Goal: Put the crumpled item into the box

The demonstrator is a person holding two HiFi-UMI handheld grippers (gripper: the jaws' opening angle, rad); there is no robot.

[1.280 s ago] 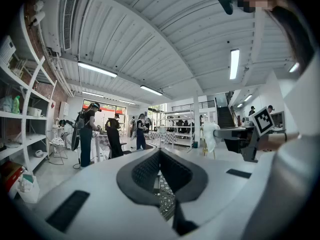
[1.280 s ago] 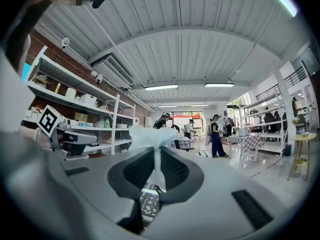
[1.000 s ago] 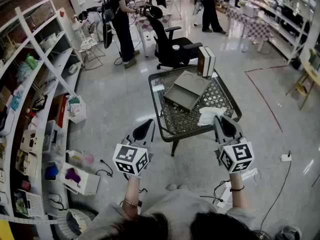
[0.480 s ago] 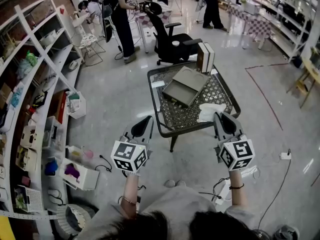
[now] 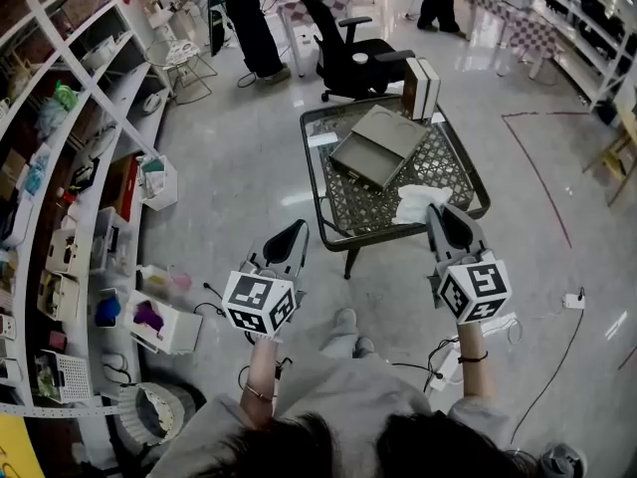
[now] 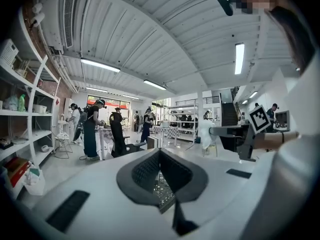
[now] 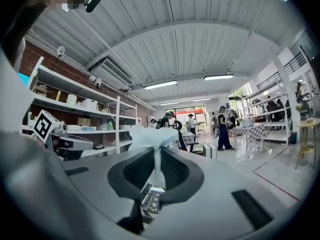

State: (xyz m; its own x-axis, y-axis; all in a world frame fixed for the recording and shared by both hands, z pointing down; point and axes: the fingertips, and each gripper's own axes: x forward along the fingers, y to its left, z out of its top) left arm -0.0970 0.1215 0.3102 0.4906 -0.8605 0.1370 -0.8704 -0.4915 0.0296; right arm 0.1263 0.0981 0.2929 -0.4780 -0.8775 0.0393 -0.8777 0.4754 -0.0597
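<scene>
A white crumpled paper (image 5: 416,204) hangs over the near right edge of a black mesh table (image 5: 343,232), pinched in my right gripper (image 5: 439,214). In the right gripper view the paper (image 7: 148,136) sticks up from between the shut jaws of the right gripper (image 7: 156,154). A flat grey box (image 5: 378,147) lies open and askew on the middle of the table, beyond the paper. My left gripper (image 5: 298,227) hovers left of the table's near corner. In the left gripper view the jaws of the left gripper (image 6: 160,153) meet with nothing between them.
A white upright box (image 5: 422,86) stands at the table's far right corner, with a black office chair (image 5: 350,53) behind it. Loaded white shelves (image 5: 70,197) run along the left. A person (image 5: 254,18) stands at the back. A cable and plug (image 5: 571,302) lie on the floor at right.
The view has shifted, so the table sits a little higher in the picture, and a shoe now shows below the grippers. Both grippers keep their pose, and the paper stays in the right one.
</scene>
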